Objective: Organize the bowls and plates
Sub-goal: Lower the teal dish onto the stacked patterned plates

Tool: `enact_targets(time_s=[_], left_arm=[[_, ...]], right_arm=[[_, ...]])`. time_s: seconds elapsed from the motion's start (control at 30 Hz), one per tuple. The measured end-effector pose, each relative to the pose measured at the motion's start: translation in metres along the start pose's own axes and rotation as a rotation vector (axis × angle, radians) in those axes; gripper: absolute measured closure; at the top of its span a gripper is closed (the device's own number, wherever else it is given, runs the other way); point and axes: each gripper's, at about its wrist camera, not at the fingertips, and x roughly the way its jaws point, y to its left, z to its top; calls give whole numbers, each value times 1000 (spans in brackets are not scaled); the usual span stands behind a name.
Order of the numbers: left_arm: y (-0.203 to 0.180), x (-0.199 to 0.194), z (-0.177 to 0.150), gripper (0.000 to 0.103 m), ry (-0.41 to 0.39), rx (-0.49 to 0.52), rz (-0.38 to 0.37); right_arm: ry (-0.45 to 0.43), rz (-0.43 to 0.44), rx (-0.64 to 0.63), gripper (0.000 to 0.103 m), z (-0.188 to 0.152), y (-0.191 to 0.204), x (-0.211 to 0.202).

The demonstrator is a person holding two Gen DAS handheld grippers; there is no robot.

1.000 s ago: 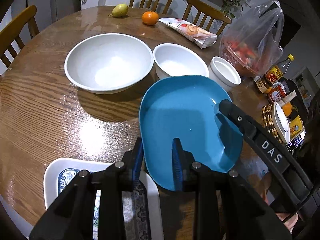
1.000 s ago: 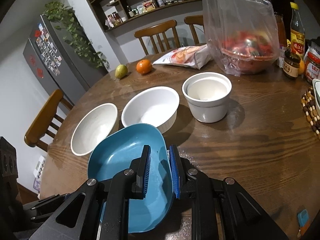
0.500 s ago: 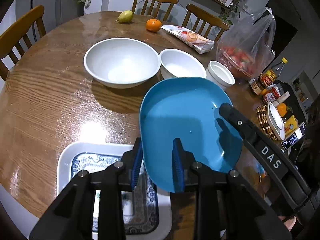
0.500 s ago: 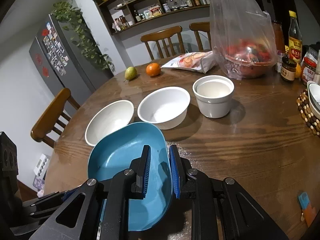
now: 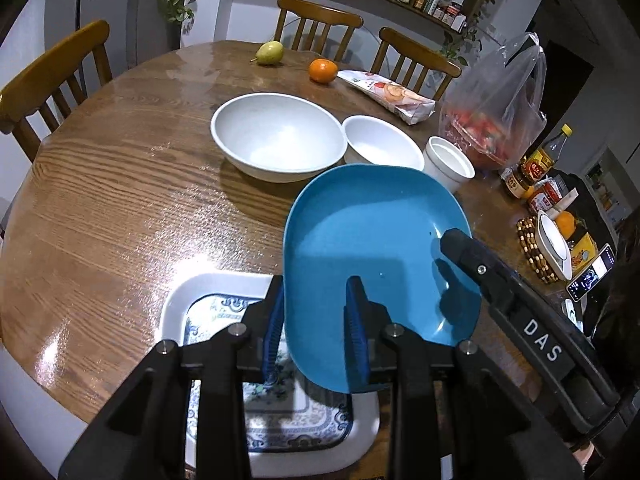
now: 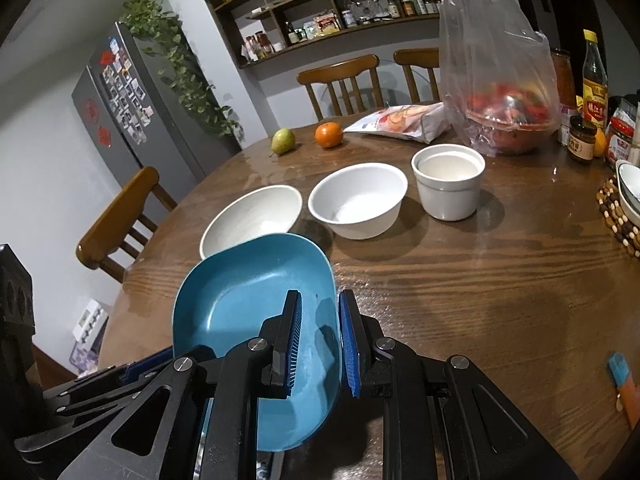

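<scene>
I am carrying the blue plate [image 5: 372, 248] clear of the round wooden table [image 5: 120, 208], left gripper [image 5: 316, 332] and right gripper [image 6: 318, 344] both pinching its near rim, and I am judging it best lowered level onto the patterned rectangular plate [image 5: 224, 312] at the near edge.

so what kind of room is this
Most likely a home dining area beside a kitchen: a round wooden dining table ringed by wooden spindle-back chairs, a grey fridge covered in magnets, and open wall shelves stocked with jars.
</scene>
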Motion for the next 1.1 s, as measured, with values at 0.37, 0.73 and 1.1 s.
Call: enact_targets(time_s=[0.37, 0.73, 1.1], left_arm=[[21, -8, -10, 73, -3, -7, 7], [43, -13, -23, 73, -4, -6, 37], [58, -17, -35, 73, 4, -9, 52]], right_arm=[[7, 16, -15, 81, -18, 19, -4], [30, 46, -40, 81, -37, 39, -3], [56, 44, -72, 81, -55, 54, 1]])
